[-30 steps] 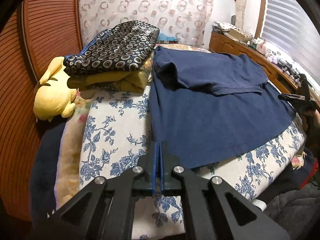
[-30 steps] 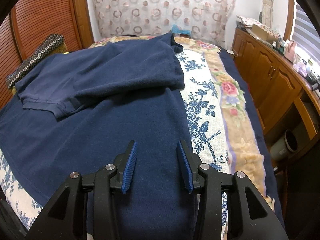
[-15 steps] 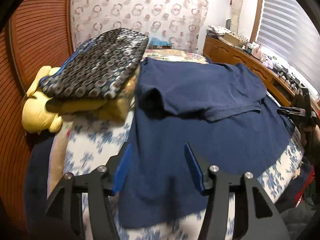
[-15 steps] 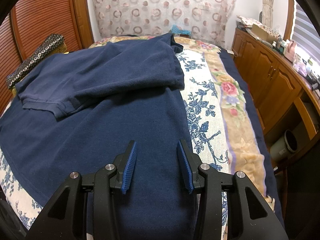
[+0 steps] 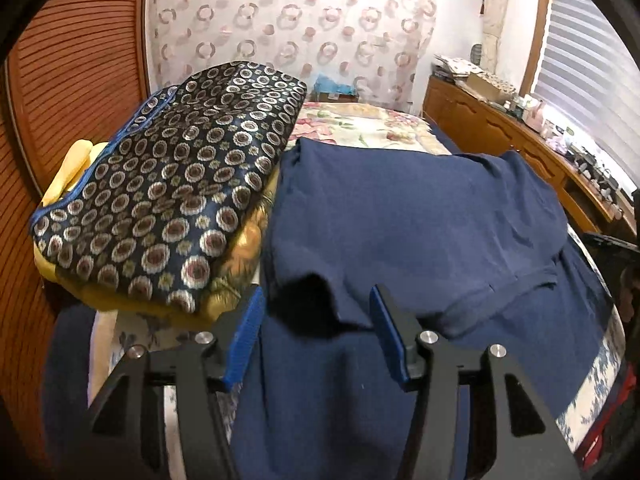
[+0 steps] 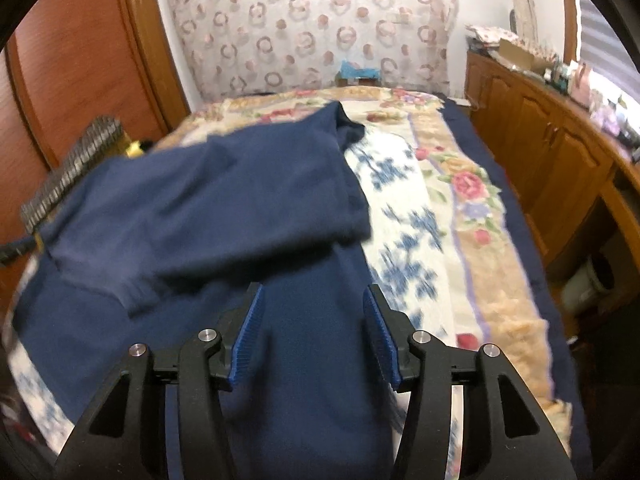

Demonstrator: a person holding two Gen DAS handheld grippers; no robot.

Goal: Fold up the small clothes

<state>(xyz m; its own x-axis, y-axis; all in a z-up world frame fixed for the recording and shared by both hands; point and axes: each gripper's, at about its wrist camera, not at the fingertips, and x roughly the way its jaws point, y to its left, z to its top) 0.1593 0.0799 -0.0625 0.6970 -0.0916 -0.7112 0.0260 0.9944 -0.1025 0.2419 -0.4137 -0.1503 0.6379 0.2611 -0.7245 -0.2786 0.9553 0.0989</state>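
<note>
1. While the left gripper (image 5: pixel 316 332) hangs over the near part of the navy shirt (image 5: pixel 420 220), its jaws stand about half apart with nothing between the blue pads (image 5: pixel 244 340); no cloth is gripped.
2. Right gripper (image 6: pixel 312 336): jaws opening, roughly half apart, pads (image 6: pixel 248 336) clear of the fabric below; nothing held.
3. Navy shirt (image 6: pixel 224 208) lies spread on the bed (image 6: pixel 412 216), upper part folded down over the lower body, a hemmed edge running across the fold.
4. Left view only: the shirt's sleeve opening shows as a dark mouth just beyond the left pads. Beside the shirt, touching its edge, sits a folded stack (image 5: pixel 172 200) with a dark circle-patterned cover on top and yellow-gold layers under it; a yellow plush (image 5: pixel 76 160) pokes out behind the stack.
5. Right view only: bare floral bedspread alongside the shirt, with blue flowers, then a rose border, then a navy edge. Only the stack's end (image 6: pixel 68 176) shows. Picture is motion-blurred.
6. Far, both views: circle-patterned curtain (image 5: pixel 288 28) at the head of the bed, wooden cabinets (image 6: pixel 552 148) with clutter on top along one side, a louvred wooden door (image 5: pixel 76 80) on the other.
7. At the left view's edge, a dark part of the other gripper (image 5: pixel 612 240) shows; its jaws cannot be read there.
</note>
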